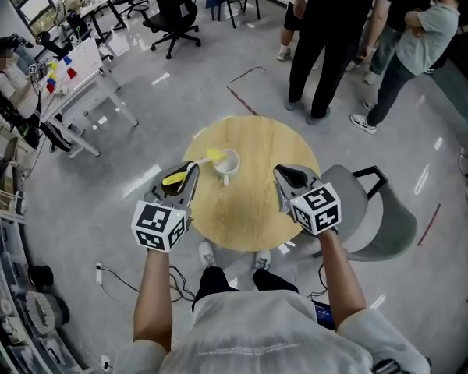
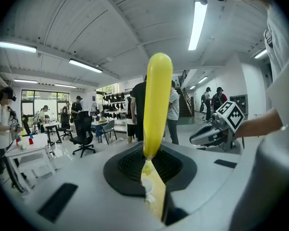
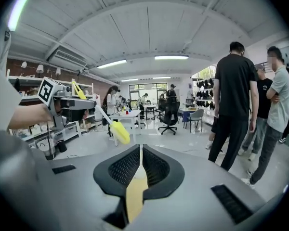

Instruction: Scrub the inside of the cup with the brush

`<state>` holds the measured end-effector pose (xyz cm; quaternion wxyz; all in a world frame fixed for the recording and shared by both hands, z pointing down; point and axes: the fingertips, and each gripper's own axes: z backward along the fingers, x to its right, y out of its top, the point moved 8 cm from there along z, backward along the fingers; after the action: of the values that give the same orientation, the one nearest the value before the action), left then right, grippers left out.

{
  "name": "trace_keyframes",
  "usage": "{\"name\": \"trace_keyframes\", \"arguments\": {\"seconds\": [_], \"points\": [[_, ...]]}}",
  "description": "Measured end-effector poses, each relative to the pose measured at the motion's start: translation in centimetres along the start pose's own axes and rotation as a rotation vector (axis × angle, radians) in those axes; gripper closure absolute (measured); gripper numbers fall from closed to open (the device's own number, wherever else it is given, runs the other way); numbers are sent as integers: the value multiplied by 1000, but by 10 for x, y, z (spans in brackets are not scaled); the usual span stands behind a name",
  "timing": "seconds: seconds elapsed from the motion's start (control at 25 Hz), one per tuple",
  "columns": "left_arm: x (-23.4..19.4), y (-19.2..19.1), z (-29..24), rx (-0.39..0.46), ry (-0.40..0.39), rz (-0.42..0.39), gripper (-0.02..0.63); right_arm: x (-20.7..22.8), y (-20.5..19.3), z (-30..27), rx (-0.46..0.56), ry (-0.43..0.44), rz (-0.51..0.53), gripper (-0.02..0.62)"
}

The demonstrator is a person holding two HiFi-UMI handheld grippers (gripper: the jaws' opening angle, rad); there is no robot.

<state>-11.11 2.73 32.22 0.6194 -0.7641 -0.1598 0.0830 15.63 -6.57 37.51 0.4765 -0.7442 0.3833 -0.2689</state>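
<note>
Head view looks down on a round wooden table, with a grey chair just beside its right edge. Over the table's left side, the left gripper has its jaws clamped on the yellow handle of the brush. Over the right side, the right gripper has its jaws closed with nothing between them. The white cup stands upright on the far left part of the table, between the grippers. The brush's yellow head lies at the cup's left rim; whether it touches is unclear.
</note>
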Motion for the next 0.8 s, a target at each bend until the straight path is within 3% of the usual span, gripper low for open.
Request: {"name": "trace_keyframes", "arguments": {"seconds": [0.48,0.8], "points": [[-81,-59,-37,-74,-143,54,555,-30,-63,-135,-143,-42,-154,437],[-112,-81,-60,-101,-232,79,555,-46,-129,-187,-310,-100,-295,381]]}}
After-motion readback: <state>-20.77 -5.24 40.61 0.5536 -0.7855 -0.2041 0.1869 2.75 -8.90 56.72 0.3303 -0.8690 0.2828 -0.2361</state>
